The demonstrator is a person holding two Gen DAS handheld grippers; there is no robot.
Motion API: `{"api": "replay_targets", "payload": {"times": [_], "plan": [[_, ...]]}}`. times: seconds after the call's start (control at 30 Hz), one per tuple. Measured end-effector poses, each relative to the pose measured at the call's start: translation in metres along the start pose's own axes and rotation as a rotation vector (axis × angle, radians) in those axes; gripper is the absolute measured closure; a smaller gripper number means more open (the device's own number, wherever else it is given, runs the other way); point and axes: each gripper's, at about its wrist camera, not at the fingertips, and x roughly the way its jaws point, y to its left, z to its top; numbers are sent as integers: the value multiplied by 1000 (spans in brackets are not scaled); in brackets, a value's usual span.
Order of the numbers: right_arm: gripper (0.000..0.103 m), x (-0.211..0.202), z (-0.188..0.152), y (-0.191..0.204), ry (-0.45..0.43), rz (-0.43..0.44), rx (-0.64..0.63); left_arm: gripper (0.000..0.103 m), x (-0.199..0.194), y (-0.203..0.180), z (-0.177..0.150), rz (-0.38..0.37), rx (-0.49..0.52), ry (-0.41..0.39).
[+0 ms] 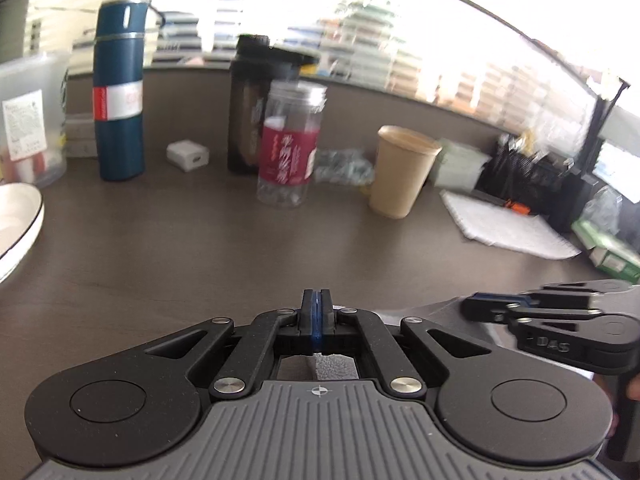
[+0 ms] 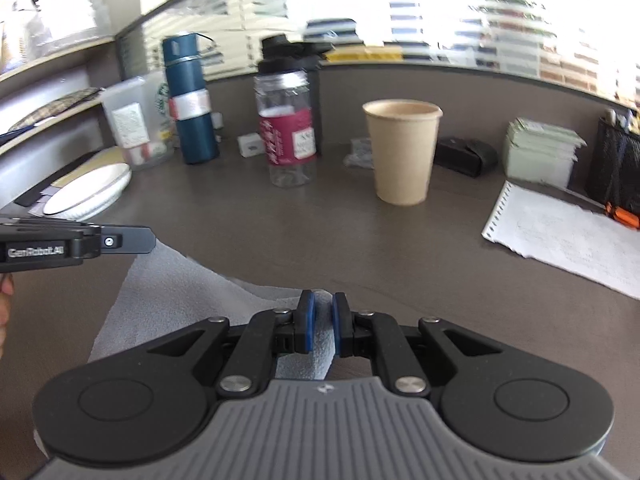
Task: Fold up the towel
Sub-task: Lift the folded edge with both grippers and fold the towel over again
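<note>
right wrist view: right gripper (image 2: 323, 307) pads clamped on the grey towel's (image 2: 188, 284) edge — left gripper (image 2: 150, 240) at 9 o'clock, fingers together on it.

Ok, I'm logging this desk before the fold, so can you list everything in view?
towel: one, grey, near desk edge, between both grippers
paper cup: one, tan, upright mid-desk
clear bottle: one, red label, left of the cup
dark bottle: one, black, behind the clear bottle
flask: one, dark blue, back left
plastic tub: one, clear, left of the flask
plate: one, white, far left
notepad sheet: one, white, right
charger: one, white, back
left gripper: shut on towel, black with blue pads
right gripper: shut on towel
</note>
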Motion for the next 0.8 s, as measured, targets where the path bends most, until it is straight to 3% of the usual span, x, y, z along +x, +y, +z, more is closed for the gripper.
{"api": "replay_targets", "payload": {"times": [0.13, 0.37, 0.8], "plan": [[92, -5, 3, -2, -26, 13, 9, 103, -23, -7, 10, -53, 15, -72], [92, -2, 1, -4, -16, -7, 12, 103, 43, -3, 5, -12, 30, 80], [92, -1, 0, -10, -13, -20, 30, 102, 58, -5, 5, -39, 32, 89]]}}
